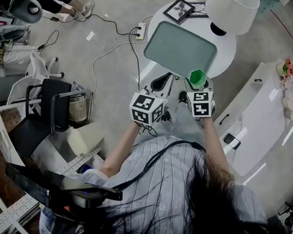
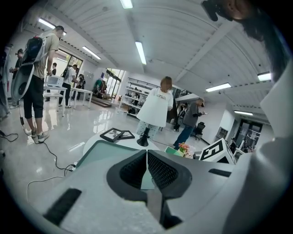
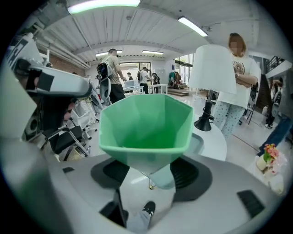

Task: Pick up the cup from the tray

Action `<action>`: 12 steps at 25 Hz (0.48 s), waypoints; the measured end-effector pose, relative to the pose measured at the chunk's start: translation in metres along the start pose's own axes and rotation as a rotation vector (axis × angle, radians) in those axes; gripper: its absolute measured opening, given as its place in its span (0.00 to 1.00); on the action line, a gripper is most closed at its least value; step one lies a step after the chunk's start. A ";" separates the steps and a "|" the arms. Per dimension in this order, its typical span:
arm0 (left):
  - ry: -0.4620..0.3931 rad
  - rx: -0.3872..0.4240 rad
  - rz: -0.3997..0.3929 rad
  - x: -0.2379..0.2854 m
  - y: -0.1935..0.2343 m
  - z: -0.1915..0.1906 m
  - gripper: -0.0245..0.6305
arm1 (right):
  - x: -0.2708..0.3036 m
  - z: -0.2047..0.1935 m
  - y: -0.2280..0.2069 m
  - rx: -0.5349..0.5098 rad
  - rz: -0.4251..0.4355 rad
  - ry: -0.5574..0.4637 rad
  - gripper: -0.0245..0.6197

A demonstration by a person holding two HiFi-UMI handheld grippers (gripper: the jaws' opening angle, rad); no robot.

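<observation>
Cup [image 3: 145, 123], green and faceted, sits clamped in the right gripper's [image 3: 149, 167] fingers [image 3: 191, 176] by the near corner of the grey-green tray [image 1: 179, 48] on the round white bench [image 1: 225, 47], while the left gripper's [image 2: 146, 160] fingers [image 2: 167, 172] are pressed together, empty.

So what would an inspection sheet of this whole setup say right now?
Surface: round white table, carrying tray, frames and lamp.
Job's things: green cup held in the right tongs; tray bare.
Clutter: two frames and lamp at the table's far side.
Grippers: left tongs shut, empty; right tongs shut on the cup.
Cables: power strip and leads on the floor left of the table.
Surroundings: chair and bin left; counter with phone and flowers right; people beyond.
</observation>
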State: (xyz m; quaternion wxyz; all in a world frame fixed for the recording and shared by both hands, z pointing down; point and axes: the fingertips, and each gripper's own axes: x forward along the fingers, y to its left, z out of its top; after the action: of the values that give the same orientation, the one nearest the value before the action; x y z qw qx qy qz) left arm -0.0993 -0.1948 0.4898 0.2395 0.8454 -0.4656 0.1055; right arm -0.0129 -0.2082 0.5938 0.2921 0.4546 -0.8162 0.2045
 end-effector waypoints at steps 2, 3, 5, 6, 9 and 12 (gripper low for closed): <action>-0.008 0.004 -0.006 -0.007 -0.003 -0.001 0.06 | -0.009 0.000 0.006 0.015 0.000 -0.006 0.45; -0.012 0.007 -0.009 -0.011 -0.005 -0.002 0.06 | -0.013 0.000 0.009 0.022 0.002 -0.010 0.45; -0.019 0.011 -0.015 -0.019 -0.007 -0.004 0.06 | -0.023 0.001 0.018 0.035 0.007 -0.019 0.45; -0.023 0.012 -0.017 -0.024 -0.009 -0.006 0.06 | -0.028 0.001 0.023 0.038 0.009 -0.022 0.45; -0.041 0.012 -0.021 -0.043 -0.012 -0.010 0.06 | -0.044 0.001 0.038 0.032 0.011 -0.032 0.45; -0.055 0.006 -0.024 -0.061 -0.014 -0.016 0.06 | -0.061 -0.001 0.052 0.032 0.007 -0.045 0.45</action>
State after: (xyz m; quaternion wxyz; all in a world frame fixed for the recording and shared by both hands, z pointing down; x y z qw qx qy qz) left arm -0.1200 -0.1356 0.4751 0.2256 0.8542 -0.4614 0.0808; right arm -0.0324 -0.1434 0.5511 0.2655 0.4608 -0.8208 0.2085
